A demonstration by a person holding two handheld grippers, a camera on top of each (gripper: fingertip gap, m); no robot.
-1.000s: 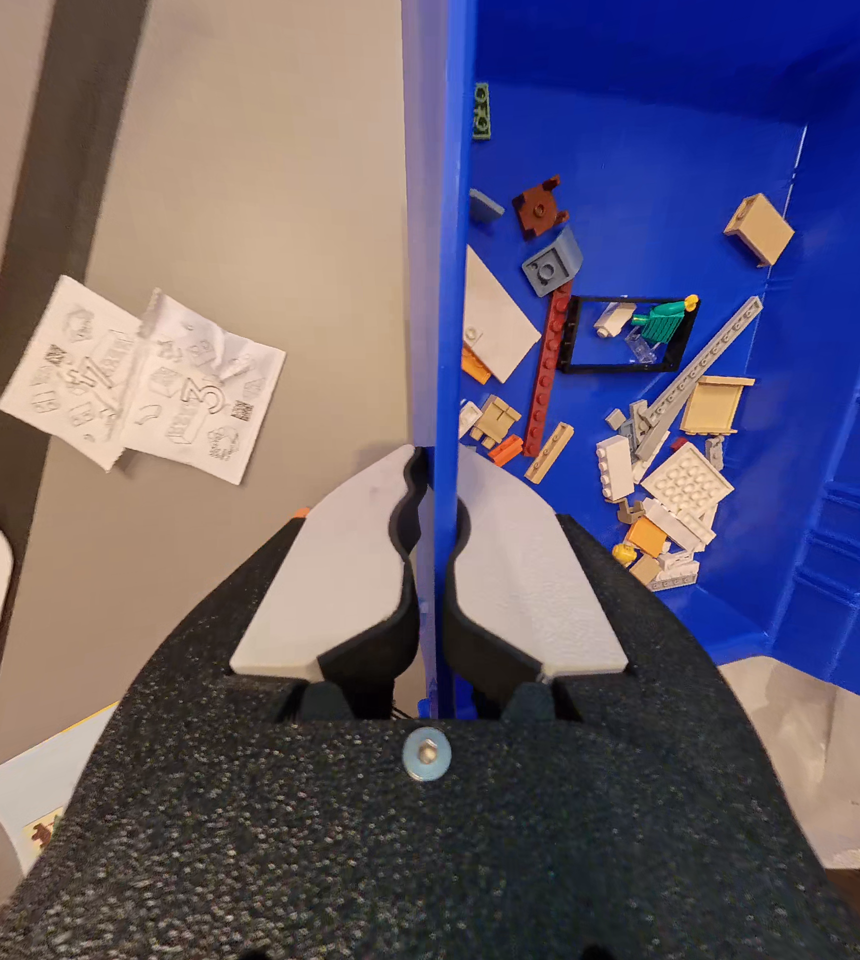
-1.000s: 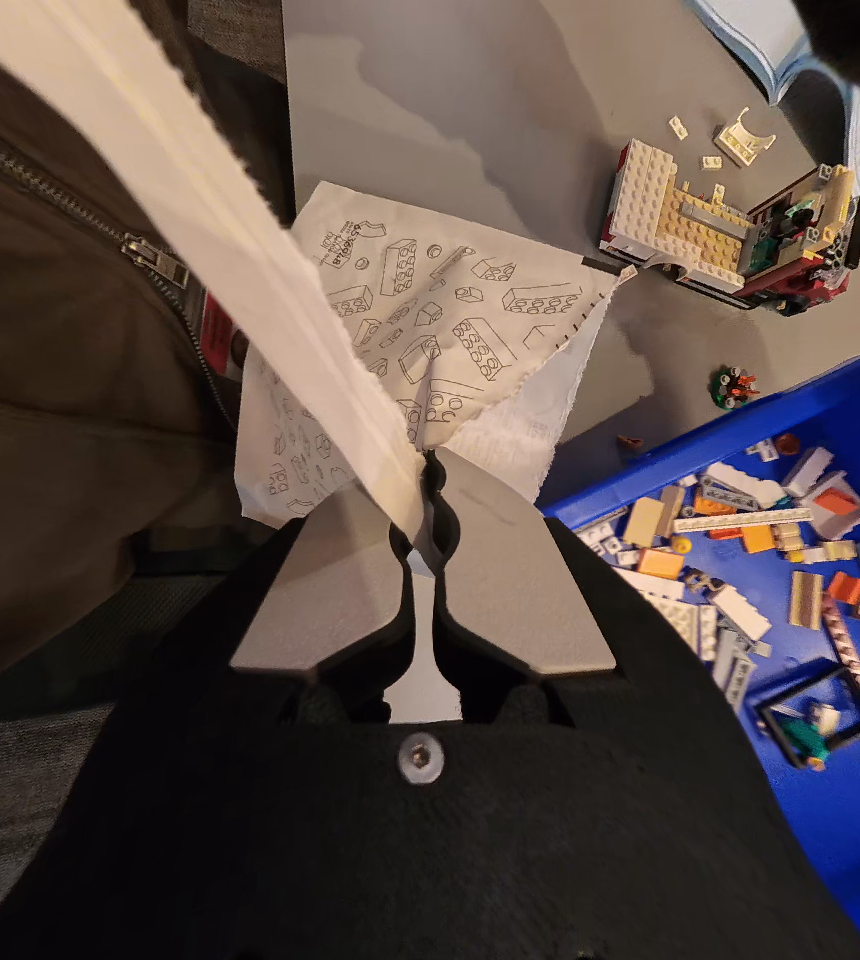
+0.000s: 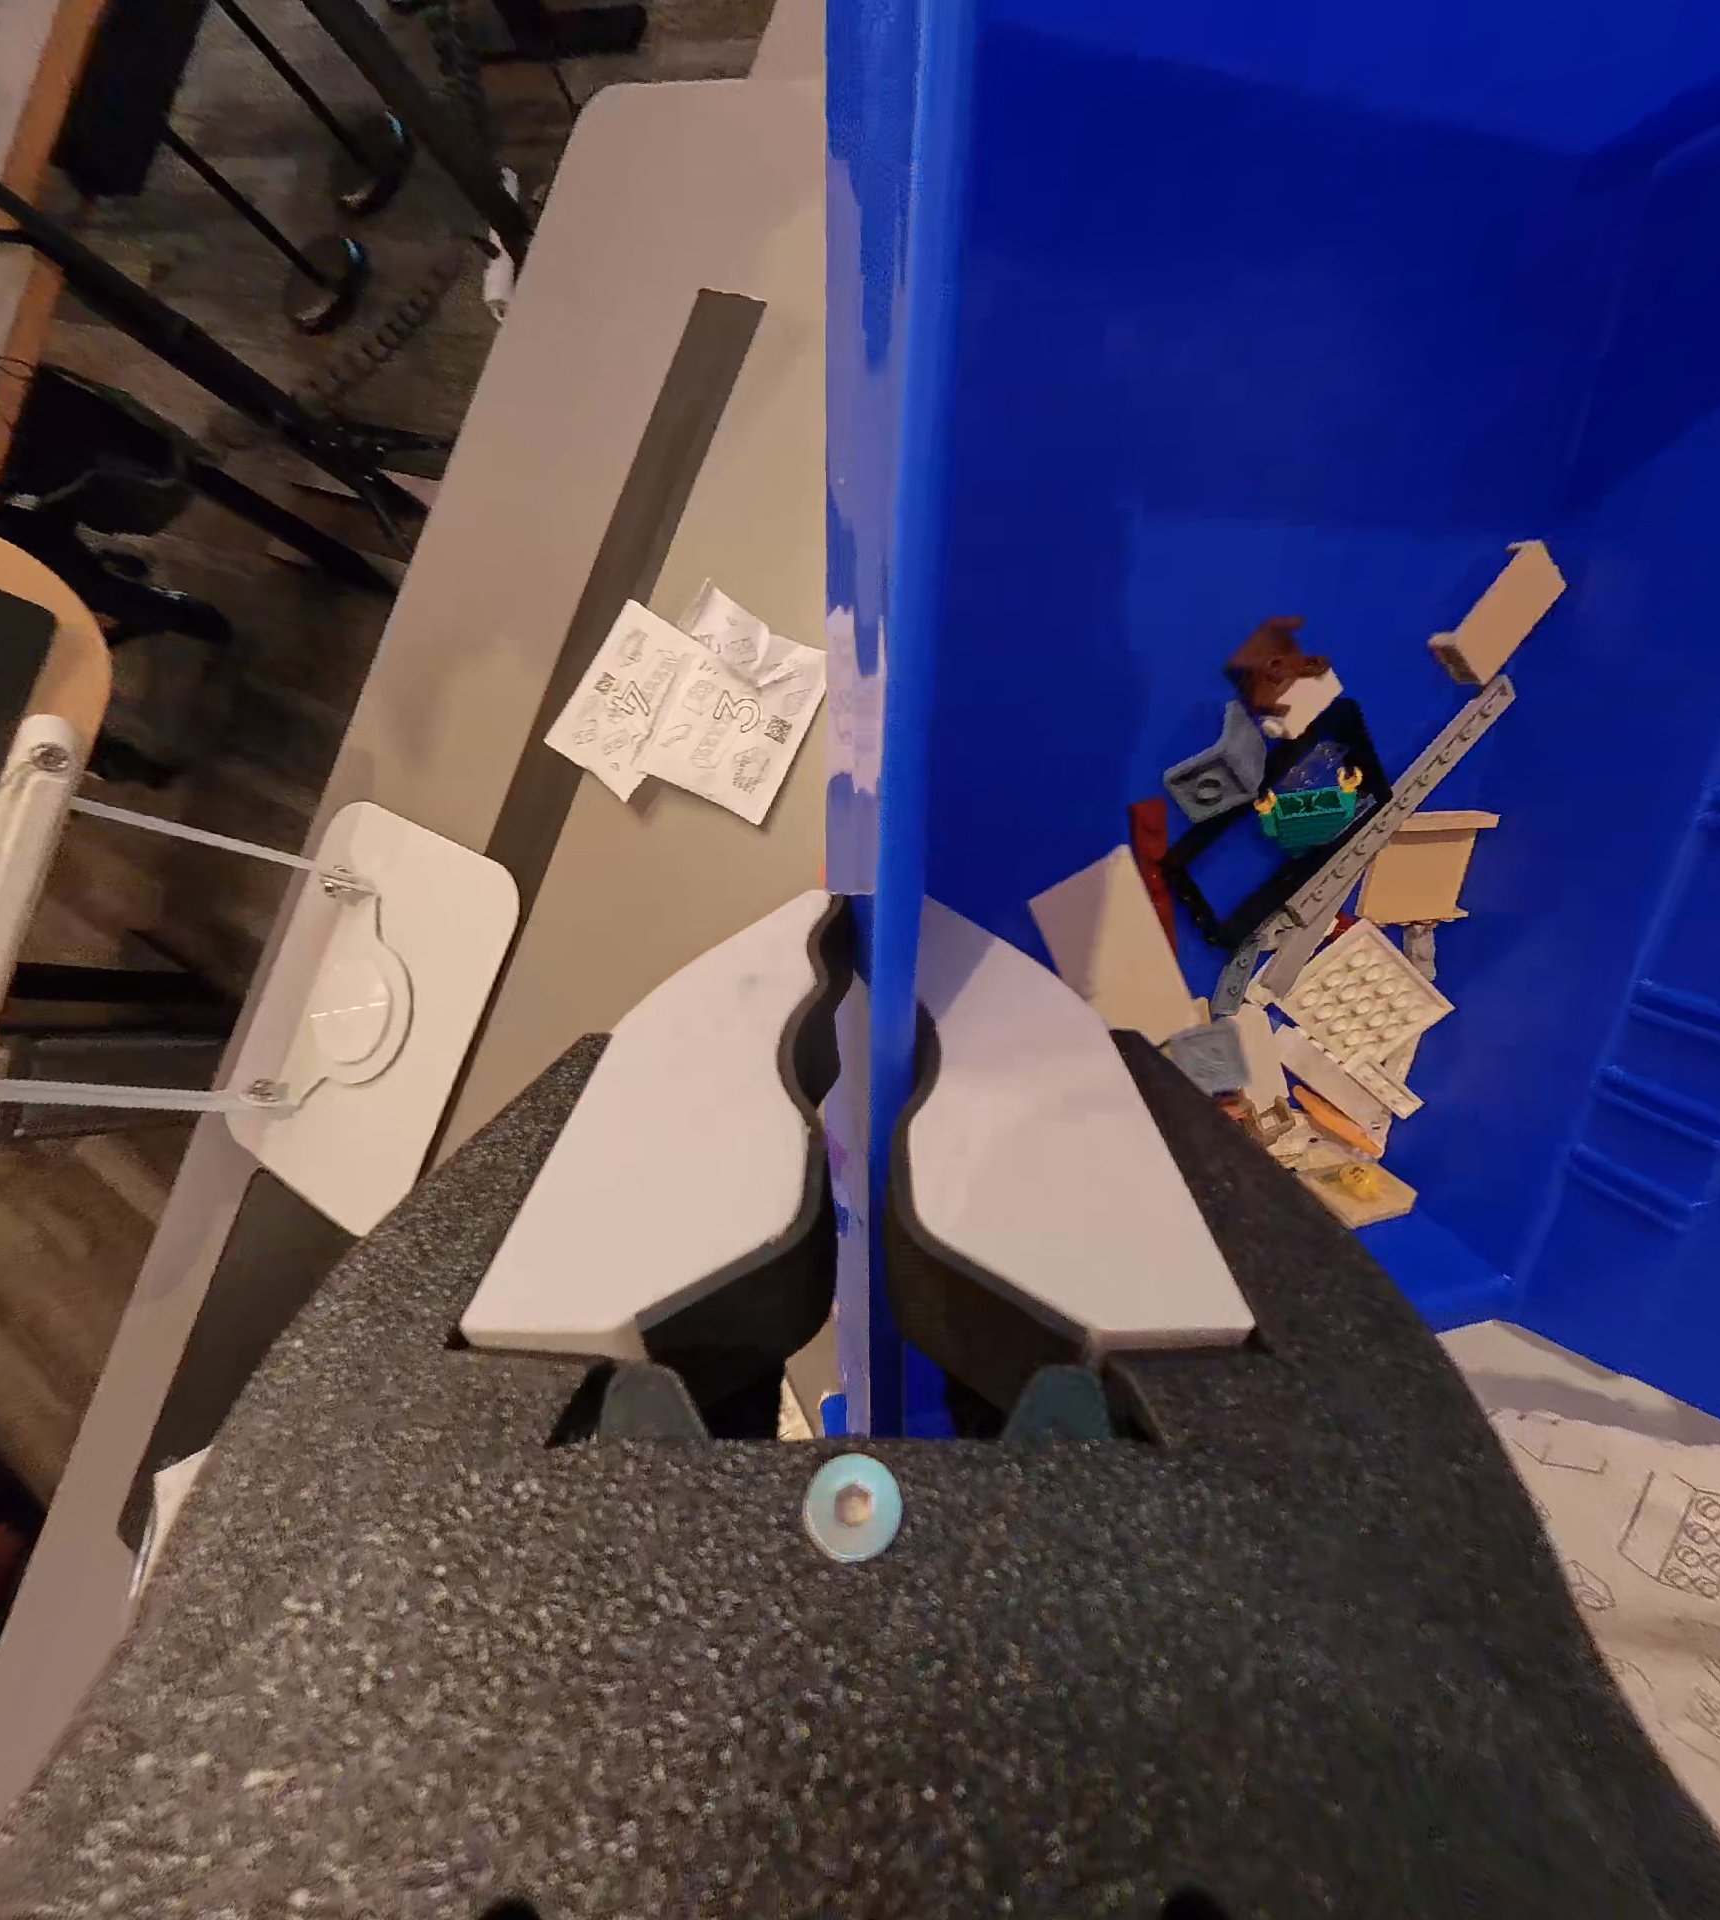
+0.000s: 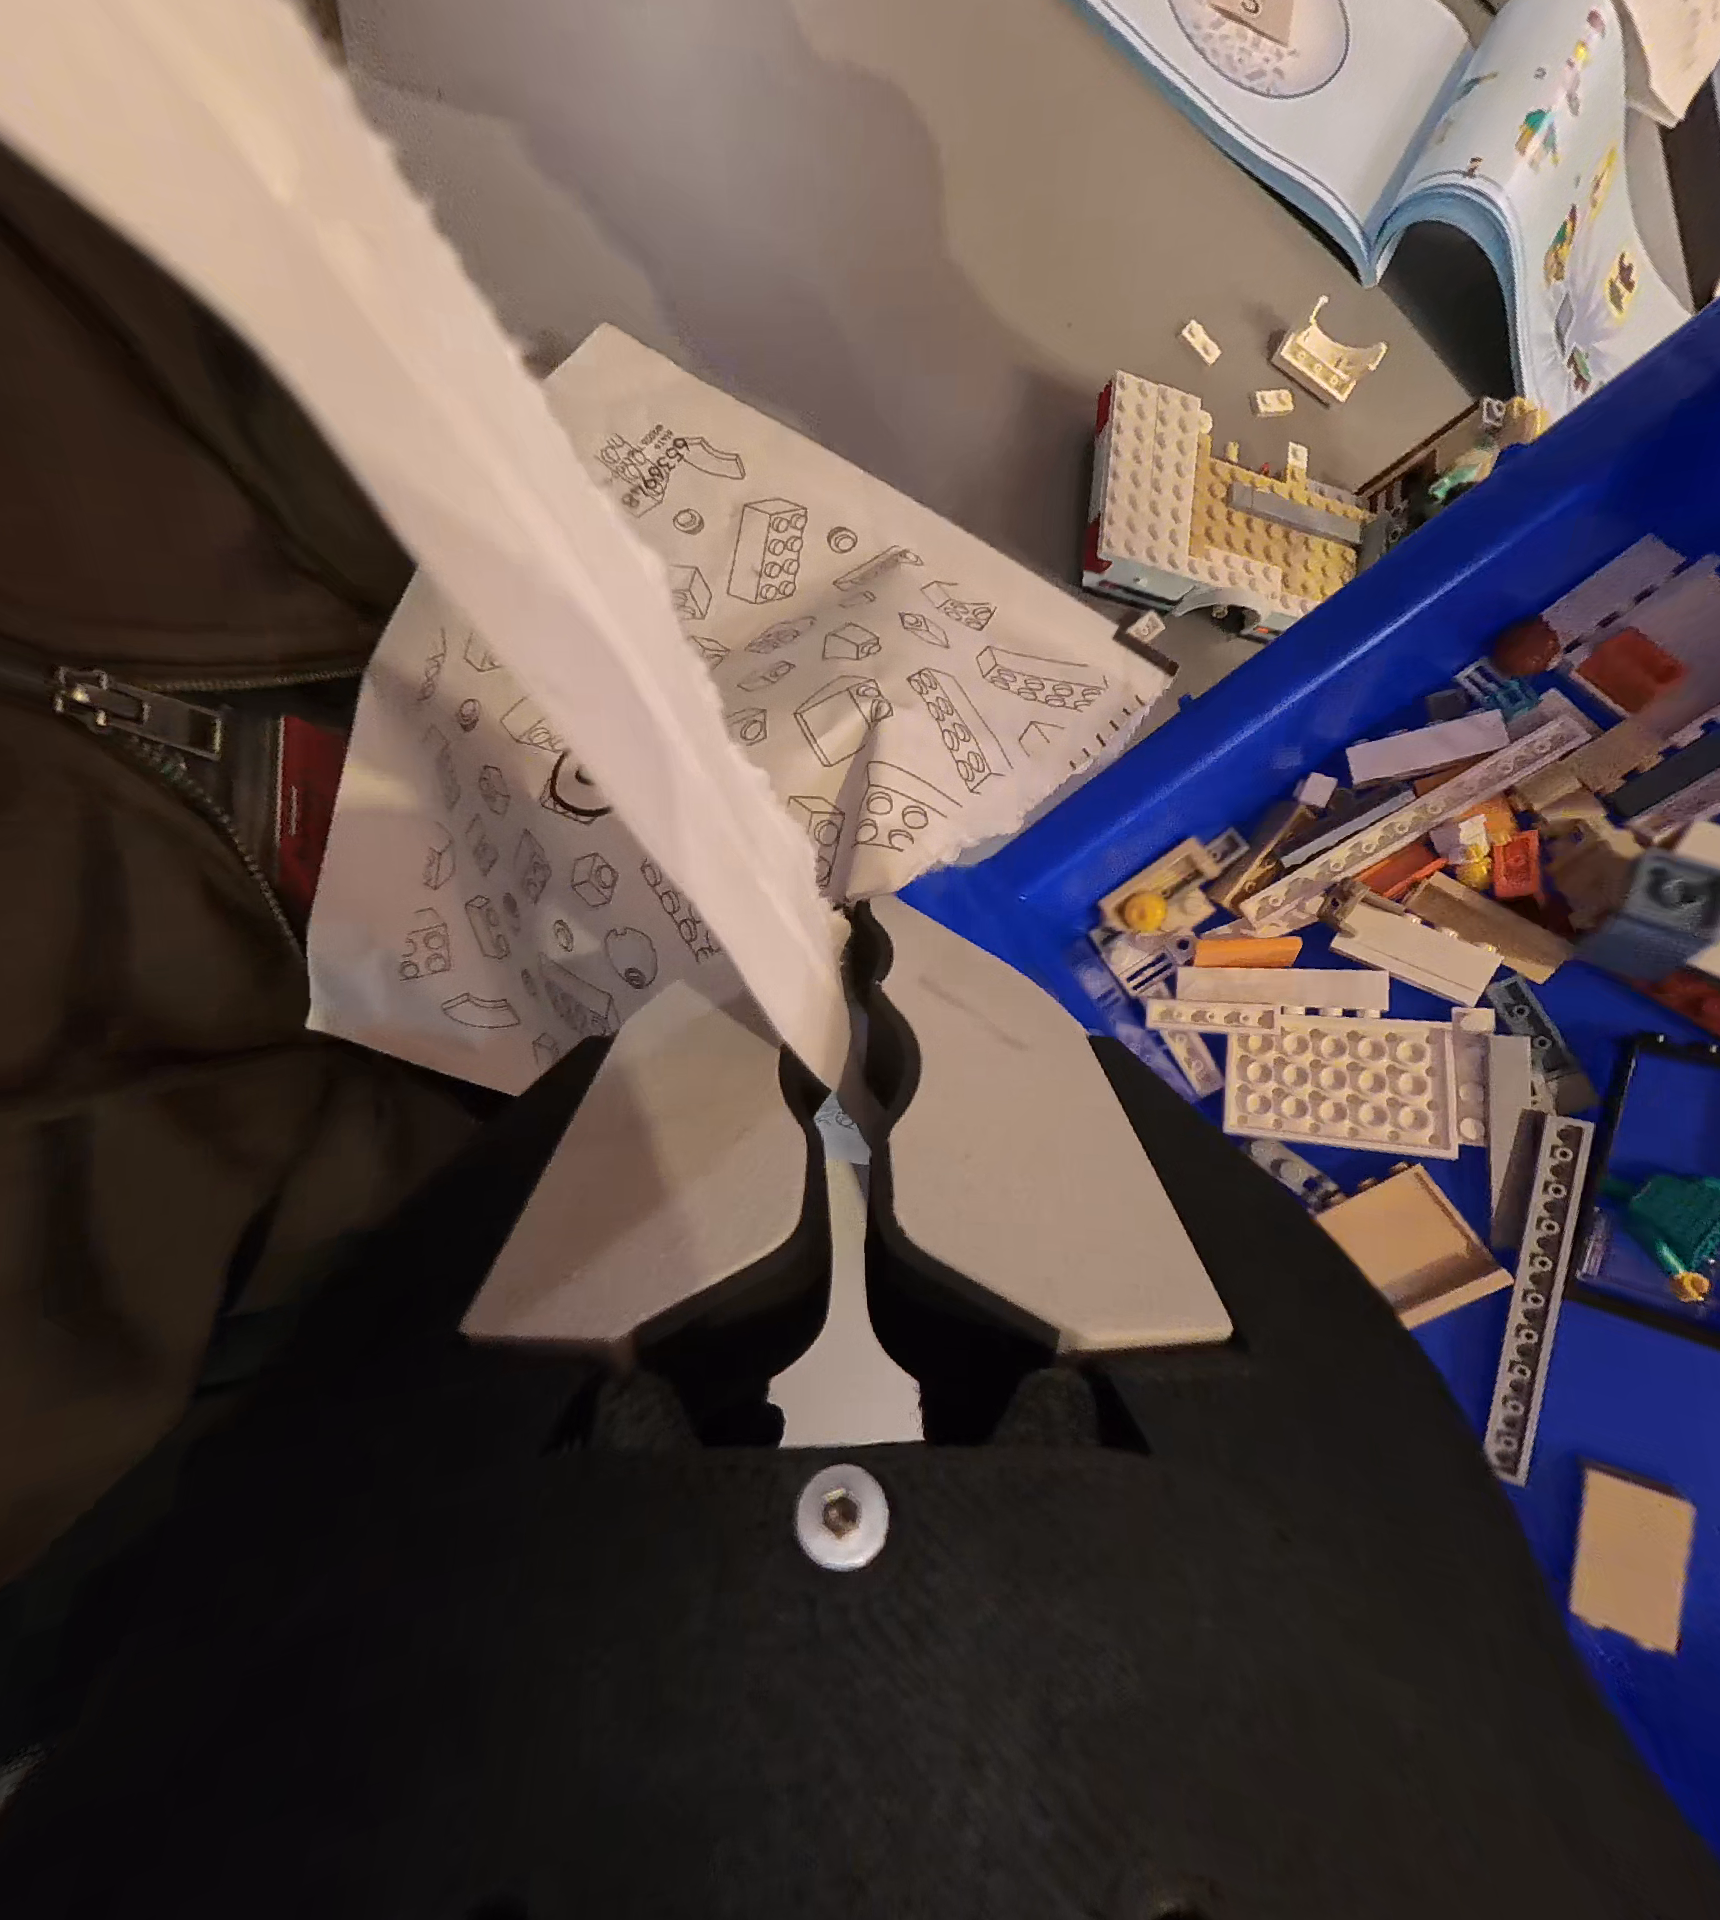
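A: Item one, nearest: the left gripper (image 3: 861,925). State?

B: Its fingers (image 3: 700,1122) were clamped on the side wall of the blue bin (image 3: 1251,416), one finger outside, one inside, both pressed to the plastic. The wall looked stiff and smooth, so I judged it a firm hold but a slippery one. The bin stood tipped, its bottom rising like a back wall.

A: Contents of the bin?

B: Loose toy bricks (image 3: 1334,935) heaped in the low corner, just inside the held wall: plates, a long grey beam, a black frame, a small green piece. Light, hard, quick to slide, by my reckoning.

A: Item two, the right gripper (image 4: 851,935).

B: Fingers (image 4: 1001,1164) together, pinching an edge of a white paper bag (image 4: 399,416), which rose up and away from the tips. Thin, limp, torn along one edge; a hold on an untorn part would likely serve better.

A: Beside the bin?

B: A printed paper bag (image 4: 835,644) lay flat on the surface (image 4: 783,208), touching the bin's near edge. Farther out from the bin, a part-built brick model (image 4: 1220,520), then an open instruction booklet (image 4: 1438,156).

A: On the bin's other side?

B: Two small printed paper bags (image 3: 690,717) on the surface, near the held wall.
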